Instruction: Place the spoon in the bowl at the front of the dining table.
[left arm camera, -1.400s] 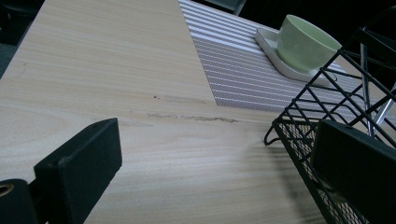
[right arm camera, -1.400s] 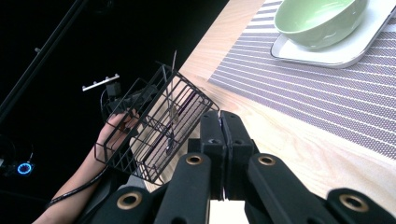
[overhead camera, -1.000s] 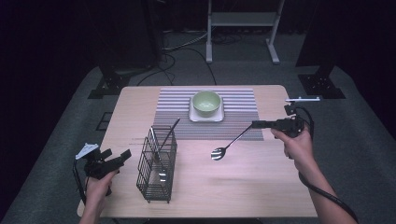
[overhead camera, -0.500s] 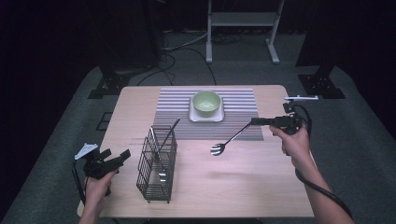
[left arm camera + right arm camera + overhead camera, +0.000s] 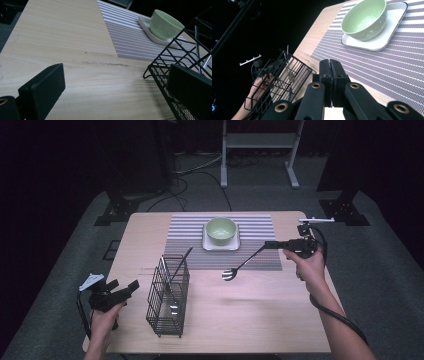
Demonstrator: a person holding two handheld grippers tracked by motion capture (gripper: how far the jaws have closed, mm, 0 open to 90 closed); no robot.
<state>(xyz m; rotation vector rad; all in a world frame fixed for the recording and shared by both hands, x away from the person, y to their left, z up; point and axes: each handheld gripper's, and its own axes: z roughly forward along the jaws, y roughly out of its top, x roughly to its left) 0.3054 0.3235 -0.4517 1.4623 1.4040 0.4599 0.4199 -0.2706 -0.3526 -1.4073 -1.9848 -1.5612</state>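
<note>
At the counter's [image 5: 150, 230] left, the left gripper [image 5: 122, 290] waits, jaws spread, beside the wire basket [image 5: 168, 296]. The right gripper [image 5: 271, 244] pinches a fork [image 5: 242, 266] in the air near the bowl [image 5: 221, 230]; basketing it likely remains.

The fork [image 5: 244, 265] is a slim piece of cutlery with a dark handle and a shiny silver head. Its handle end is pinched in the right tool [image 5: 272, 244], whose jaws are pressed tight together in the right gripper view [image 5: 330, 75]. From there it slants down and toward the person's left, head lowest. The pale tines [image 5: 229, 274] hang just above the bare wood of the bench [image 5: 280, 320], at the near edge of the striped mat [image 5: 260, 222]. The shaft crosses over that mat's near right part. It sits between the wire basket [image 5: 168, 295] and the right hand [image 5: 309, 265], apart from the green bowl [image 5: 221, 230].
</note>
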